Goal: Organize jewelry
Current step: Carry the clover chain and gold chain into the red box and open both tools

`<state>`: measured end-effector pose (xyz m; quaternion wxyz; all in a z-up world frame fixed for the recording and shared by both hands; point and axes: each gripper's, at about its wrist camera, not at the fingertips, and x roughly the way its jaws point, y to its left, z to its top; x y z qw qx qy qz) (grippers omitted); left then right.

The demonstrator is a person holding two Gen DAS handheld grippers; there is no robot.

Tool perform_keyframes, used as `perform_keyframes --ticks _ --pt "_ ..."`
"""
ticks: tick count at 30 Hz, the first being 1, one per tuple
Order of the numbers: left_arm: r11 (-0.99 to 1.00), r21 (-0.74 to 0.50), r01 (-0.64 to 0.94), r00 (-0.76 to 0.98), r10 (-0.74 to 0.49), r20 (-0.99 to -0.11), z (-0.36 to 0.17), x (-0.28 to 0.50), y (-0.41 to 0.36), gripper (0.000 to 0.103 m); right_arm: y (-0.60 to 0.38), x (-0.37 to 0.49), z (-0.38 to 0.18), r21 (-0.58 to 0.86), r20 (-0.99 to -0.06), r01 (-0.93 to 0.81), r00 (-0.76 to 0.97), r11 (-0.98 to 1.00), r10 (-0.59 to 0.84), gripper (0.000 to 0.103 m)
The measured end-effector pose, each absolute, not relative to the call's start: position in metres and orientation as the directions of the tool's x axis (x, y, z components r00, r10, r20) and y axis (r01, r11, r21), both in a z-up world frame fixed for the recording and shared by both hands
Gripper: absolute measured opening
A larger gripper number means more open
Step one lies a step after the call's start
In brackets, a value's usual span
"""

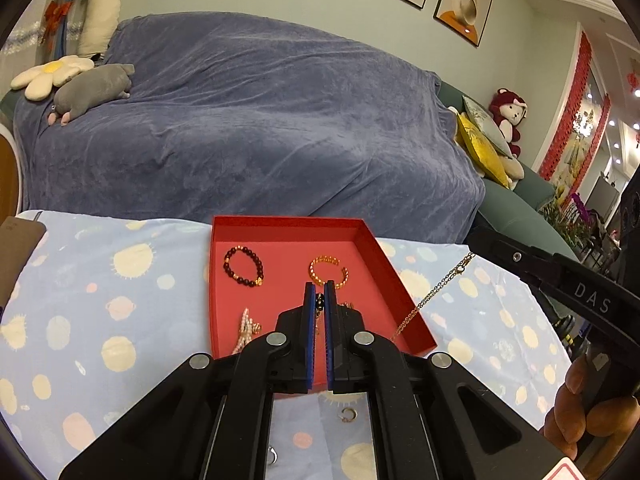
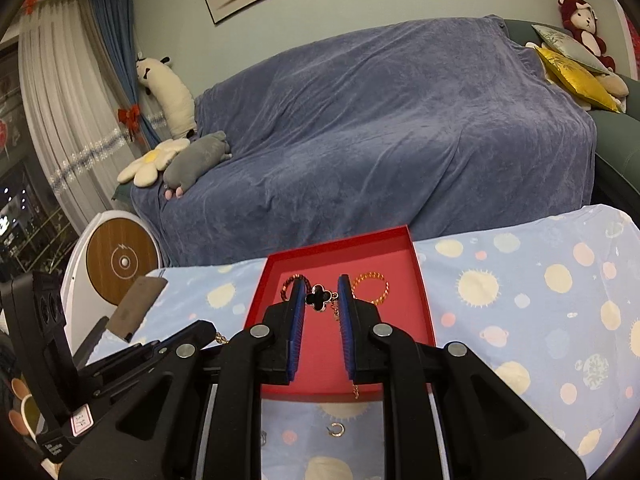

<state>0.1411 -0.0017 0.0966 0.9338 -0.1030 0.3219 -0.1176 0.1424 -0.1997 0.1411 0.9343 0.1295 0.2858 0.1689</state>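
Both grippers lift one gold necklace (image 1: pixel 436 288) above the red tray (image 1: pixel 280 226): left gripper (image 1: pixel 319 292) fully closed on its chain, right gripper (image 2: pixel 320 286) narrowly parted, clamping the black clover pendant (image 2: pixel 320 299). Next: lower it into the tray.

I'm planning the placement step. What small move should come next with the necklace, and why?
Probably bring both ends over the red tray and lower the necklace onto its bare floor. The left gripper and right gripper each pinch it, the chain hangs across the tray's right wall, and a gold bracelet already lies inside.
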Motion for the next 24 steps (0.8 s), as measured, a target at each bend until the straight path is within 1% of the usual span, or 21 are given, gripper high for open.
perform_keyframes --ticks 3,6,11,16,21,23,24 --pt "0.950 -0.277 0.147 0.769 -0.286 -0.571 0.099 0.155 0.001 0.002 -0.199 0.156 0.148 0.350 -0.483 -0.242 0.781 0.905 0.396 0.016" --pt "0.949 -0.284 0.135 0.761 -0.283 -0.584 0.094 0.171 0.001 0.002 -0.198 0.168 0.141 0.365 -0.499 -0.226 0.771 0.903 0.395 0.016" --pt "0.949 -0.282 0.138 0.733 -0.289 -0.616 0.076 0.190 -0.003 0.002 -0.197 0.184 0.113 0.359 -0.567 -0.187 0.735 0.914 0.373 0.016" --pt "0.954 -0.270 0.130 0.682 -0.284 -0.674 0.051 0.198 -0.007 0.003 -0.195 0.192 0.082 0.338 -0.628 -0.162 0.695 0.927 0.351 0.016" --pt "0.948 -0.301 0.098 0.651 -0.291 -0.702 0.039 0.201 -0.002 0.003 -0.196 0.194 0.066 0.333 -0.656 -0.146 0.674 0.932 0.340 0.017" --pt "0.951 -0.293 0.100 0.653 -0.285 -0.701 0.038 0.200 -0.002 0.007 -0.196 0.192 0.066 0.327 -0.654 -0.147 0.678 0.933 0.336 0.019" --pt "0.954 -0.286 0.095 0.655 -0.276 -0.703 0.039 0.199 -0.002 0.014 -0.198 0.191 0.067 0.327 -0.652 -0.144 0.681 0.934 0.334 0.021"
